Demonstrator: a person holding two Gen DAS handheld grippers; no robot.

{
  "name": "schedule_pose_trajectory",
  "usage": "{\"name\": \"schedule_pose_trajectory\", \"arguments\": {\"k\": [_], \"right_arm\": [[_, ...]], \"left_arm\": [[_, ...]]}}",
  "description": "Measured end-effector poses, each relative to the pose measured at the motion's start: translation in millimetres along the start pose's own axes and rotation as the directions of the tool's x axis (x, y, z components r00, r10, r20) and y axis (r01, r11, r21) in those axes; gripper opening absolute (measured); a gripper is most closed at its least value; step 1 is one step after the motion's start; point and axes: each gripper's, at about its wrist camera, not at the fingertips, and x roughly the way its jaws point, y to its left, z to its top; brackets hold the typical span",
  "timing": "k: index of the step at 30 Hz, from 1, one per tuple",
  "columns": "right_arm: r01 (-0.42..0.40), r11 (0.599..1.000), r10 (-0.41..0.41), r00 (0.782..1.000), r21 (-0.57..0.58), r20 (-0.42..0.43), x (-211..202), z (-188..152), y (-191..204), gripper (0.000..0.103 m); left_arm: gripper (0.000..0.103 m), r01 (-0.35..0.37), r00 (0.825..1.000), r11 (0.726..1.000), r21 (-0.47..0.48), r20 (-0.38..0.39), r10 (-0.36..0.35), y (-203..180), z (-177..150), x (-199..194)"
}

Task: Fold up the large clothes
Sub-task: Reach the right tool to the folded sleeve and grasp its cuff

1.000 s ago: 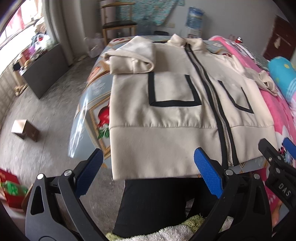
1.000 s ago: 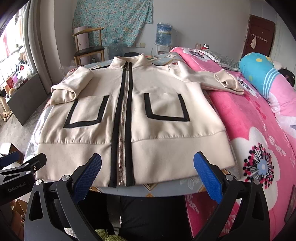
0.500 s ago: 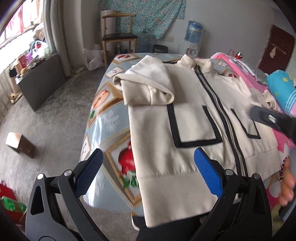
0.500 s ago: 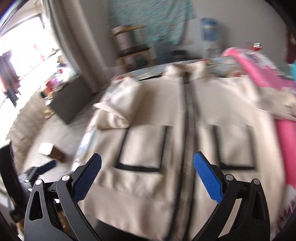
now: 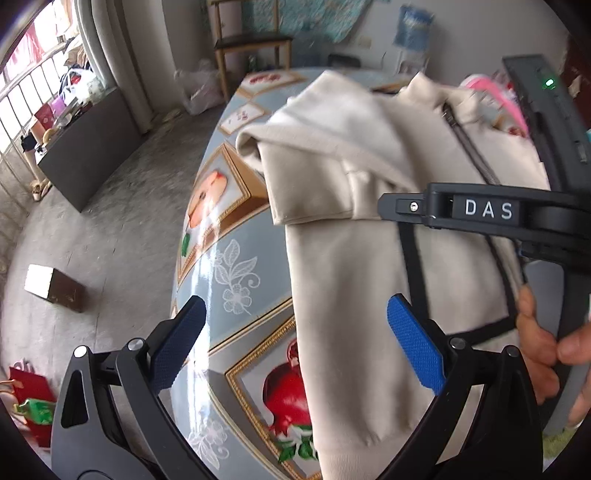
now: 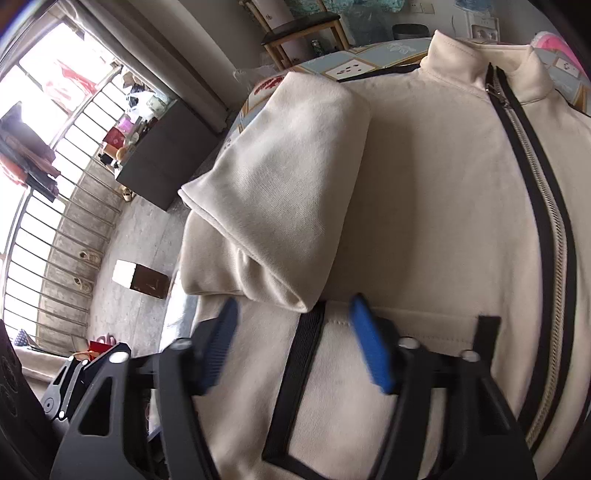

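My left gripper [image 5: 295,347] hangs with its jaws wide apart, nothing between them, over the near side edge of the cream zip jacket [image 5: 354,295], which lies flat on the picture-printed bench [image 5: 229,258]. My right gripper [image 6: 295,343] has just been closing its jaws; they stand part-way apart, pads not pressing, at the folded sleeve cuff [image 6: 280,206] above the jacket's black-trimmed pocket [image 6: 295,391]. Beyond the jacket's collar stands a wooden chair [image 6: 306,29].
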Motion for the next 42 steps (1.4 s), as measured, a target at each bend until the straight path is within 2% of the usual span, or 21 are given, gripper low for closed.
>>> {"name": "schedule_pose_trajectory", "arguments": {"k": [4, 6, 10, 12, 14, 17, 18, 19, 21, 23, 24, 26, 28, 29, 30, 32, 33, 34, 36, 37, 42], "right_arm": [[0.019, 0.999, -0.019, 1.0, -0.027, 0.021, 12.3, 5.5, -2.9, 0.022], [0.028, 0.999, -0.027, 0.999, -0.047, 0.022, 13.7, 7.2, -3.2, 0.012], [0.093, 0.986, -0.082, 0.993, -0.14, 0.085, -16.5, 26.4, 0.5, 0.008], [0.169, 0.964, -0.139, 0.979, -0.207, 0.152, -42.1, 44.5, 8.6, 0.008], [0.301, 0.905, -0.227, 0.939, -0.299, 0.259, -74.7, 66.5, 21.3, 0.008], [0.484, 0.771, -0.324, 0.857, -0.413, 0.4, -108.0, 88.8, 44.3, 0.008], [0.51, 0.742, -0.335, 0.844, -0.435, 0.42, -111.7, 92.4, 49.0, 0.008], [0.546, 0.689, -0.347, 0.826, -0.476, 0.445, -114.7, 94.1, 57.7, 0.008], [0.553, 0.621, -0.346, 0.829, -0.555, 0.439, -111.6, 89.3, 69.9, 0.008], [0.515, 0.599, -0.335, 0.857, -0.613, 0.392, -99.2, 78.3, 74.5, 0.008], [0.454, 0.612, -0.318, 0.891, -0.647, 0.325, -88.7, 69.2, 73.0, 0.008], [0.368, 0.656, -0.289, 0.929, -0.659, 0.231, -76.9, 57.7, 66.1, 0.008], [0.292, 0.721, -0.244, 0.956, -0.629, 0.163, -73.1, 51.7, 51.9, 0.014], [0.243, 0.771, -0.211, 0.97, -0.588, 0.123, -74.3, 50.8, 39.9, 0.015], [0.198, 0.82, -0.176, 0.98, -0.537, 0.093, -78.0, 50.6, 26.2, 0.02], [0.124, 0.893, -0.108, 0.992, -0.432, 0.062, -84.7, 50.8, 5.9, 0.038], [0.055, 0.941, -0.04, 0.998, -0.333, 0.052, -92.8, 52.6, -12.4, 0.05], [0.002, 0.964, 0.011, 0.999, -0.266, 0.049, -95.4, 50.2, -23.5, 0.053], [-0.126, 0.988, 0.13, 0.991, -0.094, 0.035, -98.1, 47.1, -51.2, 0.054], [-0.156, 0.987, 0.157, 0.987, -0.038, 0.028, -94.9, 44.3, -57.8, 0.054], [-0.098, 0.989, 0.096, 0.995, 0.111, 0.023, -75.5, 14.7, -73.0, 0.054]], "left_arm": [[0.095, 0.008, 0.999, 0.999, -0.037, -0.041, -0.009, 1.9, 2.4, 14.1], [0.095, 0.002, 0.999, 0.999, -0.045, -0.049, -0.004, 1.2, 4.5, 19.3], [0.095, 0.0, 0.998, 0.999, -0.045, -0.063, -0.003, -3.7, 4.4, 22.7], [0.095, -0.003, 0.998, 0.999, -0.043, -0.065, 0.0, -4.1, 4.7, 23.5], [0.095, 0.0, 0.998, 0.999, -0.046, -0.064, -0.003, -5.0, 3.9, 22.7], [0.095, 0.002, 0.998, 0.999, -0.049, -0.063, -0.005, -5.4, 3.1, 20.8], [0.095, 0.002, 0.998, 0.999, -0.05, -0.063, -0.005, -6.1, 3.3, 20.5], [0.095, 0.003, 0.998, 0.999, -0.05, -0.064, -0.006, -5.8, 2.7, 19.5], [0.095, 0.003, 0.998, 0.999, -0.052, -0.063, -0.007, -6.8, 2.3, 18.4], [0.095, 0.005, 0.998, 0.999, -0.053, -0.063, -0.008, -8.6, 1.7, 17.1], [0.095, 0.006, 0.998, 0.999, -0.053, -0.062, -0.01, -9.5, 1.3, 16.6], [0.095, 0.005, 0.998, 0.999, -0.048, -0.064, -0.008, -11.8, 0.5, 15.9], [0.095, 0.003, 0.998, 0.999, -0.04, -0.065, -0.006, -12.8, -0.6, 15.5], [0.095, 0.003, 0.998, 0.999, -0.036, -0.065, -0.005, -13.1, -1.2, 15.5], [0.095, 0.003, 0.998, 0.999, -0.034, -0.065, -0.005, -13.5, -1.2, 15.8], [0.095, 0.002, 0.998, 1.0, -0.03, -0.069, -0.005, -14.3, -0.5, 17.3], [0.095, 0.004, 0.997, 1.0, -0.031, -0.072, -0.007, -14.1, -0.4, 18.4], [0.095, 0.008, 0.997, 0.999, -0.035, -0.076, -0.011, -13.5, -0.1, 20.1], [0.095, 0.017, 0.996, 0.999, -0.046, -0.084, -0.021, -11.3, 1.5, 24.1], [0.095, 0.025, 0.996, 0.998, -0.053, -0.085, -0.03, -10.0, 1.4, 26.0], [0.095, 0.087, 0.995, 0.995, -0.058, -0.042, -0.089, -4.3, -0.5, 29.9]]}}
